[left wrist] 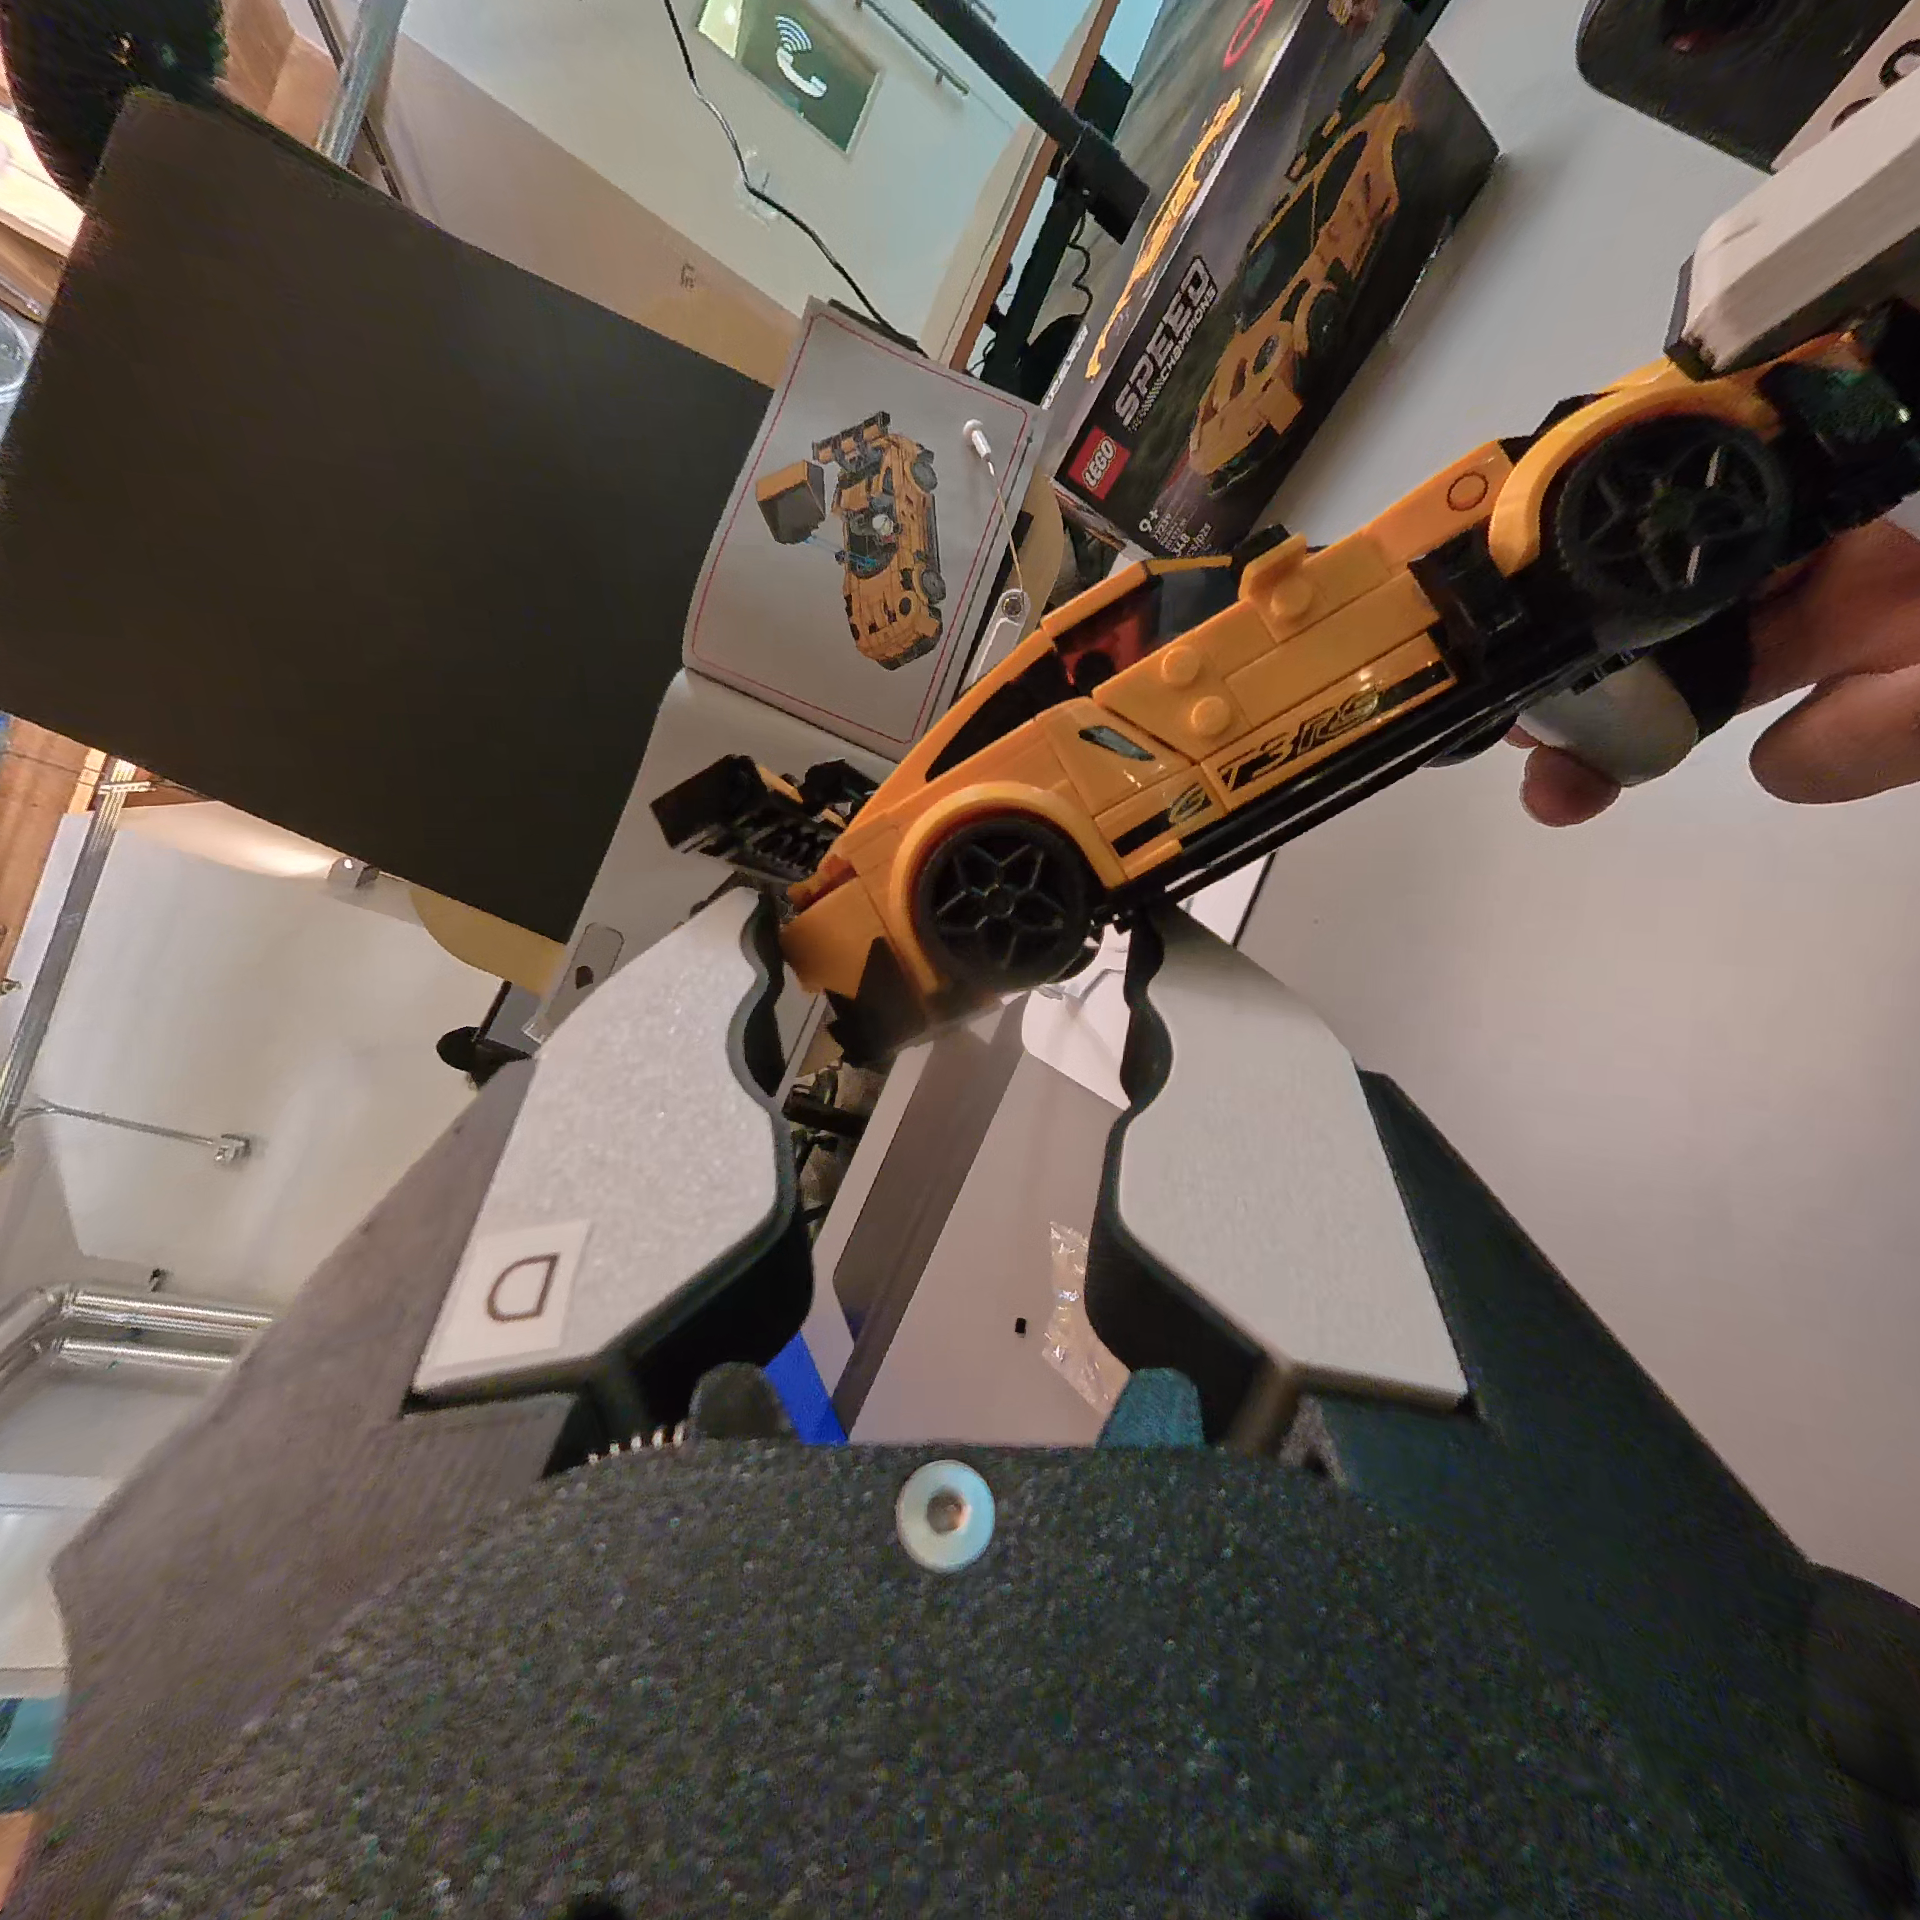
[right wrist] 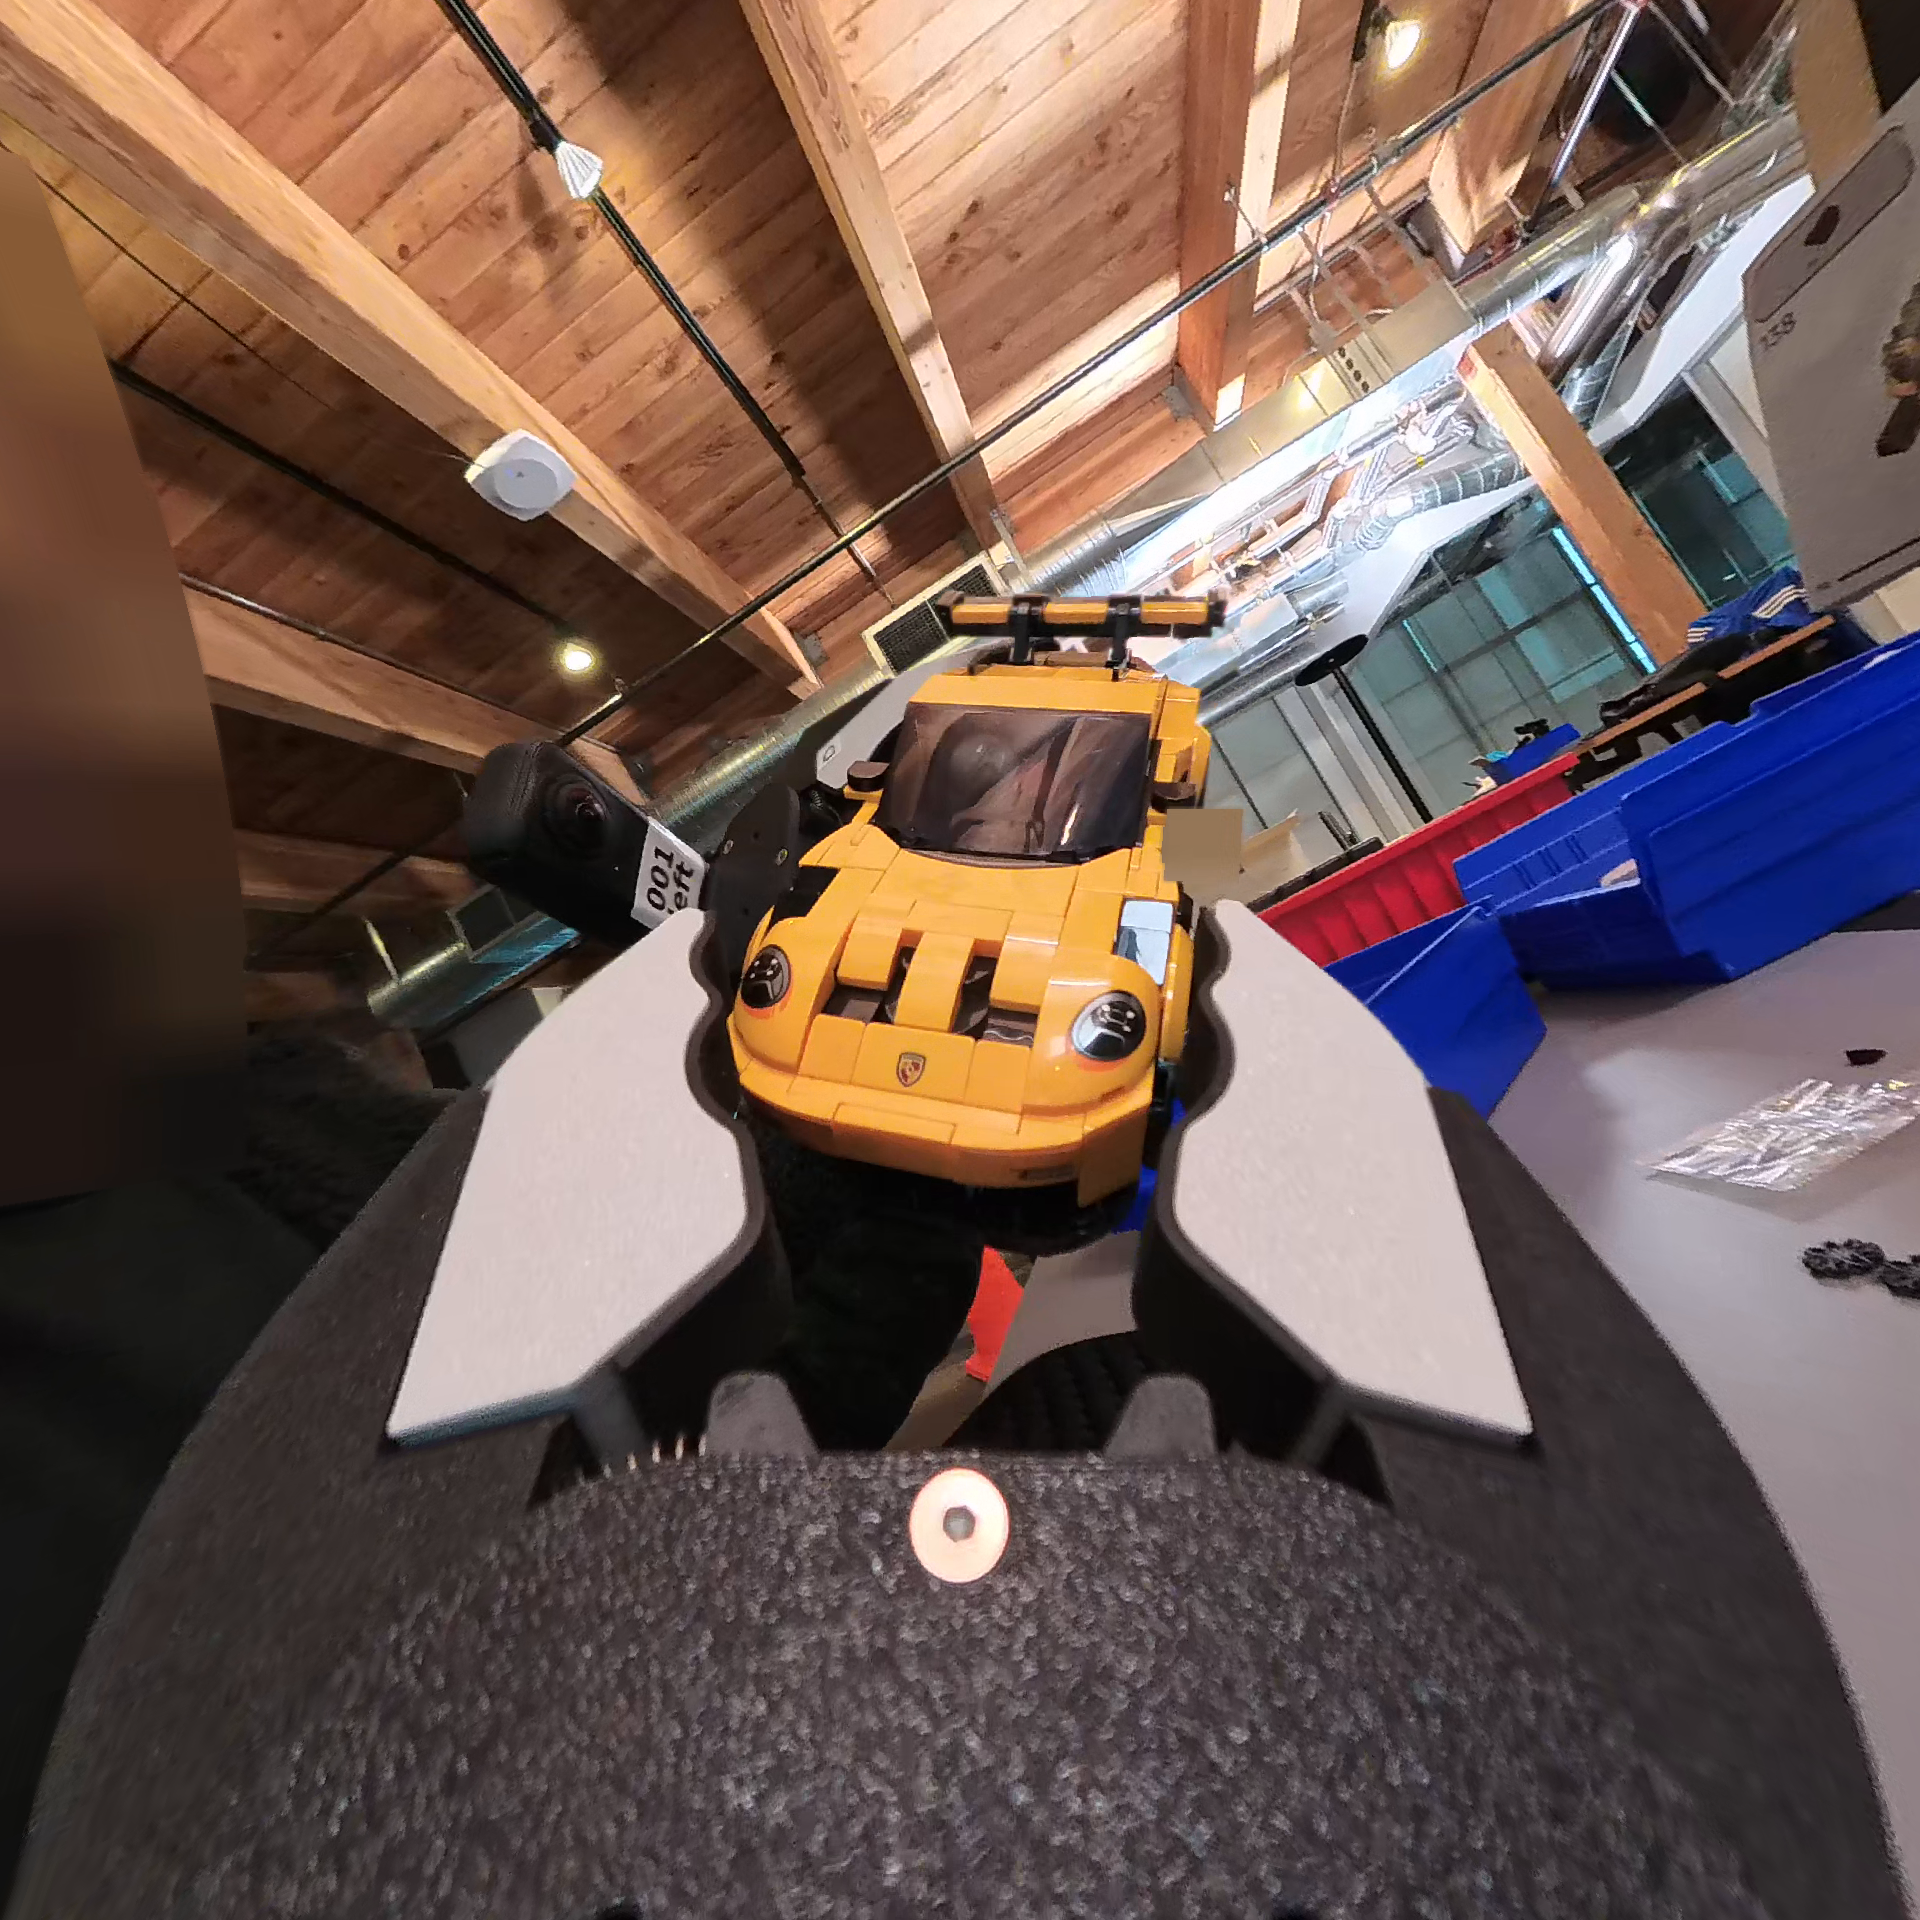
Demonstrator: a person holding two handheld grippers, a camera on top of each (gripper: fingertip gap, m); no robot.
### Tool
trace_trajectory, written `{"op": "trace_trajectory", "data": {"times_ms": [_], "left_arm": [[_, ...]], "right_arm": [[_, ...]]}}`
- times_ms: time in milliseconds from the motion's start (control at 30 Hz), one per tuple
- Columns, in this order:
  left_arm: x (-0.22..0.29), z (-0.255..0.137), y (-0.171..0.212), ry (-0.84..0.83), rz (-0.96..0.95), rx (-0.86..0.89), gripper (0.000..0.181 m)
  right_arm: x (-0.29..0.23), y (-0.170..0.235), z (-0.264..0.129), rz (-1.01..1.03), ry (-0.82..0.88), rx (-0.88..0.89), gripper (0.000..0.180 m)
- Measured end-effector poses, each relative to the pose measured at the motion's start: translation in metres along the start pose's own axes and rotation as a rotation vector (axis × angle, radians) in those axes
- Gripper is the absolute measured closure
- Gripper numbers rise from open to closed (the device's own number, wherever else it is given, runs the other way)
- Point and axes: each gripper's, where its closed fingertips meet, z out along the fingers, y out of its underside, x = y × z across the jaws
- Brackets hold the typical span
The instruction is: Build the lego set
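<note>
Right wrist view alone shows the yellow car's (right wrist: 961, 935) windscreen and blue bins (right wrist: 1714, 883).

Both wrist cameras close, sharing yellow car (left wrist: 1226, 707)

A yellow toy car (left wrist: 1226, 717) hangs slanted across the middle, its tail low at 7 o'clock, its nose high toward 2 o'clock. The left gripper (left wrist: 951, 961) closes on the tail end by the rear wheel (left wrist: 1003, 902). At 2 o'clock the right gripper (left wrist: 1766, 416) clamps the nose, with a hand (left wrist: 1787, 696) just below it. Behind the car, an open instruction booklet (left wrist: 862, 530) stands at 12 o'clock, and the set's box (left wrist: 1278, 270) lies toward 1 o'clock on the white table (left wrist: 1558, 1039).
</note>
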Motion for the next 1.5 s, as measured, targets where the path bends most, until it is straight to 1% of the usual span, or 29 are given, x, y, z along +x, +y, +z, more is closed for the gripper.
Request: {"op": "trace_trajectory", "data": {"times_ms": [133, 233, 367, 533, 633, 767, 900, 1000, 1067, 1200, 1333, 1400, 1500], "left_arm": [[0.000, -0.001, -0.003, -0.005, 0.003, 0.006, 0.118], [0.002, 0.002, -0.001, 0.001, -0.022, 0.020, 0.118], [0.009, 0.015, 0.013, 0.007, -0.118, 0.083, 0.118], [0.031, 0.043, 0.035, 0.051, -0.272, 0.121, 0.118], [0.054, 0.068, 0.048, 0.121, -0.343, 0.108, 0.117], [0.089, 0.103, 0.064, 0.218, -0.398, 0.056, 0.115], [0.116, 0.133, 0.082, 0.297, -0.411, -0.021, 0.115], [0.136, 0.147, 0.094, 0.371, -0.395, -0.106, 0.115], [0.147, 0.152, 0.101, 0.419, -0.400, -0.142, 0.115], [0.162, 0.157, 0.111, 0.462, -0.378, -0.198, 0.115], [0.161, 0.157, 0.112, 0.446, -0.382, -0.202, 0.114], [0.160, 0.156, 0.114, 0.440, -0.380, -0.212, 0.115], [0.158, 0.150, 0.118, 0.430, -0.337, -0.231, 0.118]], "right_arm": [[-0.002, -0.002, -0.001, -0.007, -0.002, 0.001, 0.096], [0.001, -0.001, -0.003, -0.024, 0.032, -0.015, 0.096], [0.011, 0.002, -0.004, -0.112, 0.168, -0.121, 0.096], [0.032, 0.008, -0.017, -0.222, 0.411, -0.317, 0.096], [0.050, 0.012, -0.035, -0.282, 0.536, -0.464, 0.095], [0.079, 0.014, -0.064, -0.304, 0.637, -0.633, 0.095], [0.107, 0.018, -0.088, -0.258, 0.708, -0.720, 0.096], [0.123, 0.026, -0.103, -0.193, 0.754, -0.765, 0.096], [0.129, 0.031, -0.110, -0.173, 0.781, -0.786, 0.096], [0.137, 0.042, -0.121, -0.164, 0.824, -0.842, 0.095], [0.140, 0.047, -0.126, -0.151, 0.855, -0.863, 0.096], [0.141, 0.049, -0.128, -0.162, 0.866, -0.880, 0.100], [0.141, 0.051, -0.130, -0.175, 0.881, -0.911, 0.100]]}}
